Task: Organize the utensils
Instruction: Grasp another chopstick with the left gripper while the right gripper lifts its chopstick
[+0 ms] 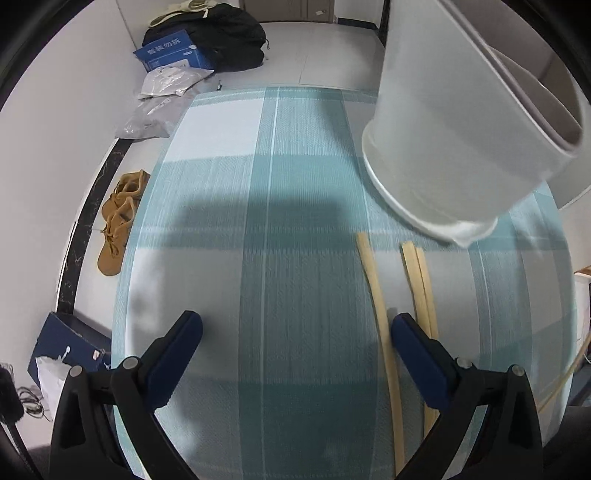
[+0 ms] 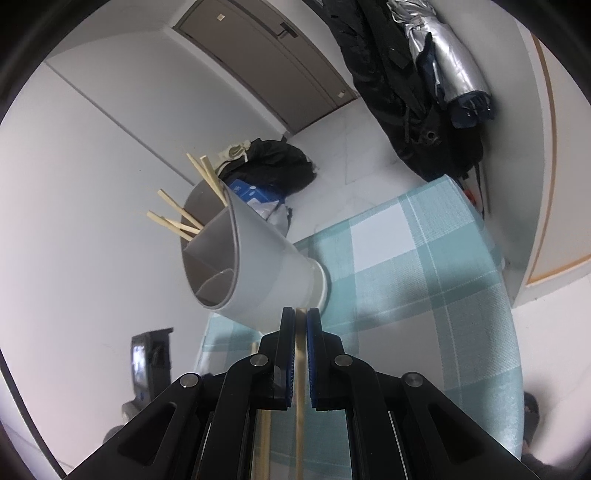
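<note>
A white utensil holder (image 1: pixel 461 140) with an inner divider stands on the teal checked tablecloth (image 1: pixel 258 258). In the right wrist view the holder (image 2: pixel 258 266) has several wooden chopsticks (image 2: pixel 177 218) sticking out of its rear compartment. Three loose chopsticks (image 1: pixel 380 317) lie on the cloth near the holder's base. My left gripper (image 1: pixel 295 328) is open and empty above the cloth, its right finger beside the loose chopsticks. My right gripper (image 2: pixel 301 325) is shut on one chopstick (image 2: pixel 300 387), just in front of the holder's base.
On the floor to the left lie brown sandals (image 1: pixel 118 218), a blue box (image 1: pixel 170 55), a black bag (image 1: pixel 225 33), plastic packets (image 1: pixel 162 99) and a dark blue box (image 1: pixel 70 350). Dark coats and a folded umbrella (image 2: pixel 447 62) hang at the right. The table's far edge (image 1: pixel 280 88) is near.
</note>
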`<state>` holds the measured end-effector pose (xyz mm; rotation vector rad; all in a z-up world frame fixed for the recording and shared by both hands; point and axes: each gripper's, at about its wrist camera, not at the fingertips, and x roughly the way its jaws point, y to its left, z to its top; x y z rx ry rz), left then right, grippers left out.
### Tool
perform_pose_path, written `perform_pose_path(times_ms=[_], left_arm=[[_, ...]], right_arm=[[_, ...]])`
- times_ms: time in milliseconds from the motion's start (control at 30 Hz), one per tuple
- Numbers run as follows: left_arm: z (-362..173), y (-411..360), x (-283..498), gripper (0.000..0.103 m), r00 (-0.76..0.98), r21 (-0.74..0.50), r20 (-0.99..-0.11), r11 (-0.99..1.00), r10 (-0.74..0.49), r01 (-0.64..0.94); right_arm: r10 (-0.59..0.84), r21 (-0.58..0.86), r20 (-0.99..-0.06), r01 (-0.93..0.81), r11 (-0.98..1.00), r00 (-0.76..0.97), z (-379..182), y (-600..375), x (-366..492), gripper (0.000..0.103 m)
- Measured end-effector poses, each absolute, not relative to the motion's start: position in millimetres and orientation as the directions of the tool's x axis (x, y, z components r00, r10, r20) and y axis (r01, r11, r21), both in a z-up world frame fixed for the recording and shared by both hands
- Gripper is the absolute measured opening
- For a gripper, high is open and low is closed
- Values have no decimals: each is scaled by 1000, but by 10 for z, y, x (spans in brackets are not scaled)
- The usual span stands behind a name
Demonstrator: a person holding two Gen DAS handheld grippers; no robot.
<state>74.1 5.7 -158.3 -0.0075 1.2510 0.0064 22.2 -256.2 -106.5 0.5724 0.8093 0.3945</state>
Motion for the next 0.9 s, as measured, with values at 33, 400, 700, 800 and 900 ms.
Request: perform_pose_path(times_ms=[33,400,700,800,900], left_arm=[[-1590,62,778,101,312,-3,-950,1000,-1,-7],[-1475,-89,878,34,309,-14,-951,1000,-21,25],[-1469,-4,873,3,297,-123,-950,990,-99,-65],[-1417,-2,813,3,314,-140,-943,987,-108,-80],[-1289,0,759,3,362,-152,-925,986,-115,-75]], right_arm=[[535,616,-559,-114,779,634,-1059,-2563,225,5],[538,614,-553,-125,779,636,-1017,-2548,274,5],[522,604,-552,-120,788,650,-975,-2553,272,5],[508,577,-554,-135,805,660,-941,-2515,229,5],[495,552,-549,-153,820,673,-901,-2475,172,5]])
